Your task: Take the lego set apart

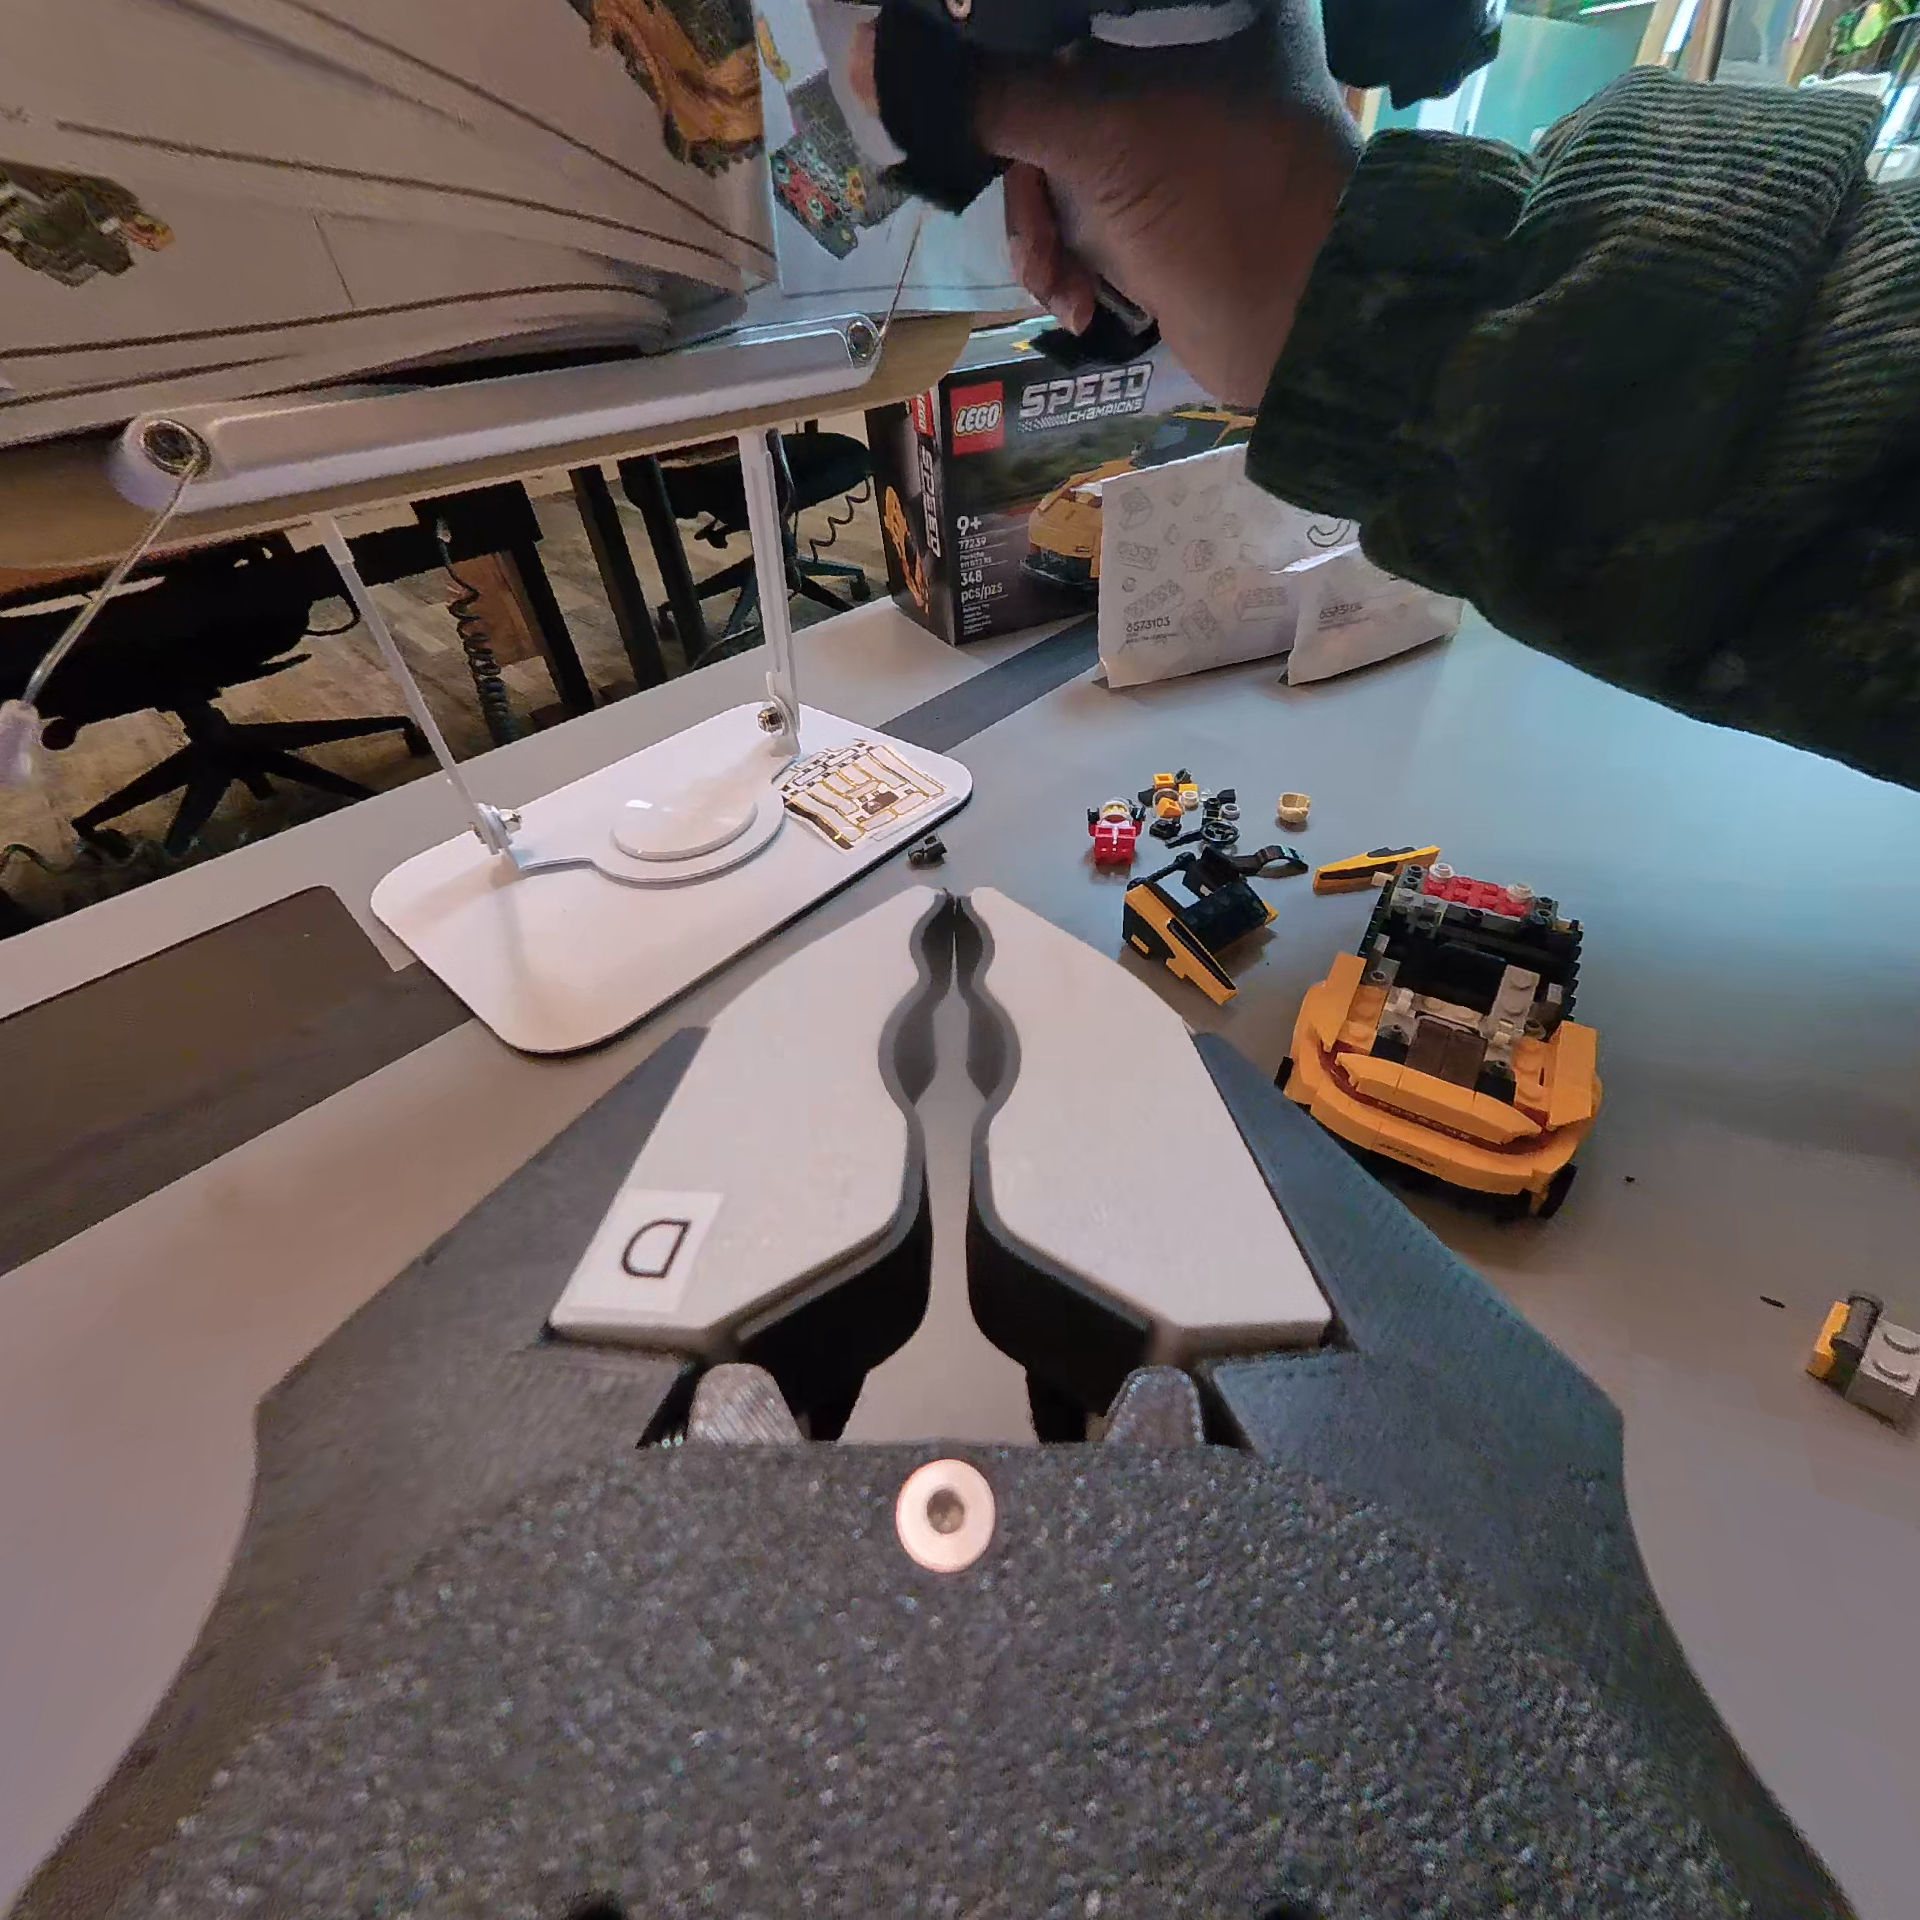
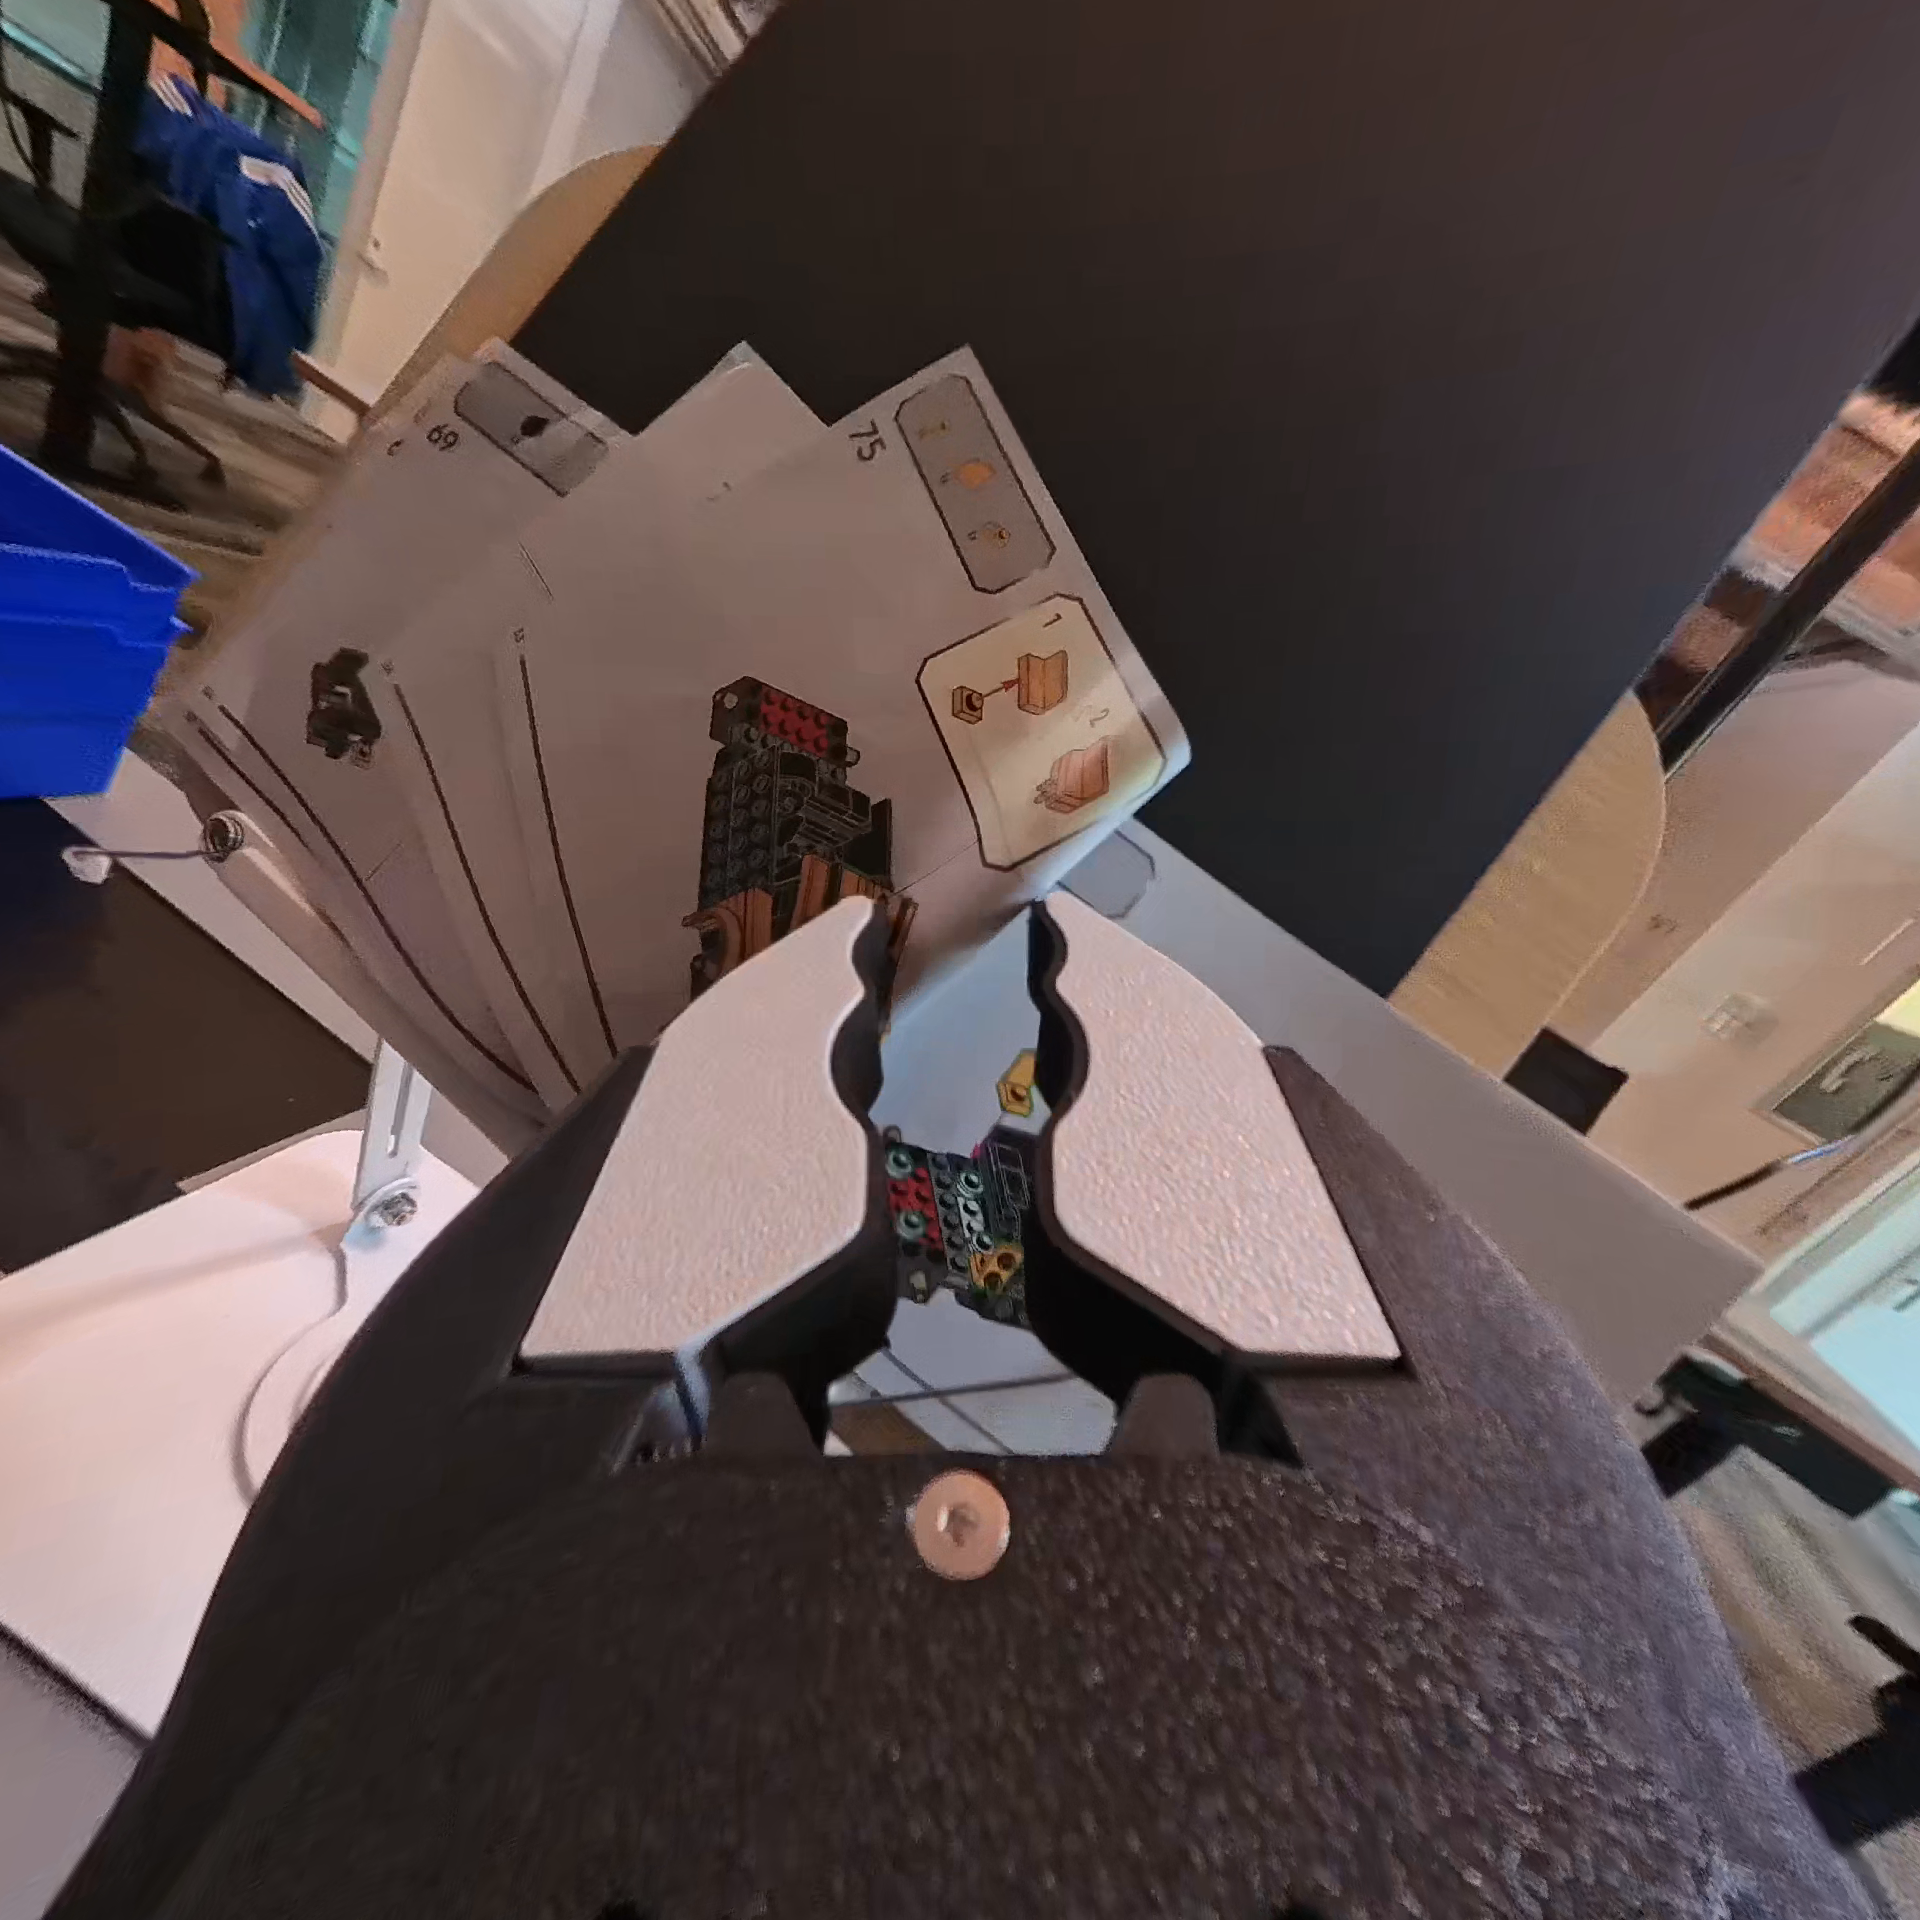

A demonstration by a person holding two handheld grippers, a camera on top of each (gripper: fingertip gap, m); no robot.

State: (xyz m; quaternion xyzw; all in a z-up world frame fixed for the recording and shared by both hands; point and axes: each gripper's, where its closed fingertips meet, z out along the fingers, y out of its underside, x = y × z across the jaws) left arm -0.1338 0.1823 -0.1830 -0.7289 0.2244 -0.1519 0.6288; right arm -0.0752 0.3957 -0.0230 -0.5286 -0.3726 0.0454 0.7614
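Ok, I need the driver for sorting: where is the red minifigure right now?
In the left wrist view, the red minifigure stands on the grey table, right of the white stand base, beside small loose parts.

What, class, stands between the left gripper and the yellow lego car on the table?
Nothing visible does. The left gripper is shut and empty above bare table, and the yellow lego car sits just to its right with open surface between them. The loose pieces lie farther back, off that path.
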